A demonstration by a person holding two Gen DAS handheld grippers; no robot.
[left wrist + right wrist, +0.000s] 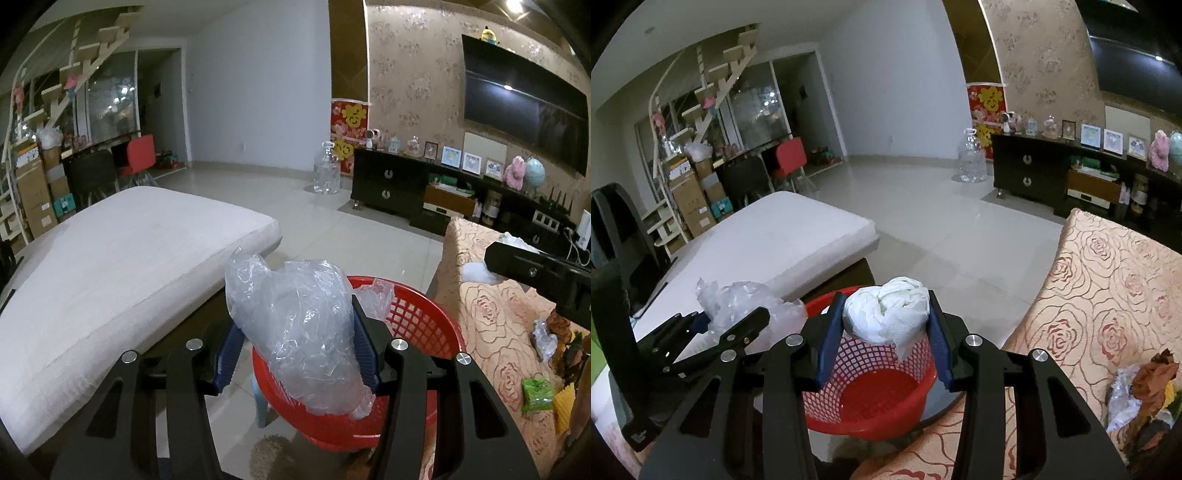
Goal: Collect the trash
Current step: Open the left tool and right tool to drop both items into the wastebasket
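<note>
Both loads hang over the red basket: left claw grips a plastic bag, right claw a tissue wad; next, seemingly, release.

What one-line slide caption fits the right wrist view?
Right gripper clamps a crumpled white tissue above the red basket, while the left gripper alongside grips crinkled clear plastic.

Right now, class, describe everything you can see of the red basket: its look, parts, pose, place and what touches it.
The red basket looks like glossy plastic, round, with lattice walls, a solid rim and a solid base. It stands upright and open, apparently on a pale stool, between the white mattress and the rose-patterned cover. Its visible floor is bare; whether the held trash touches it cannot be told.
</note>
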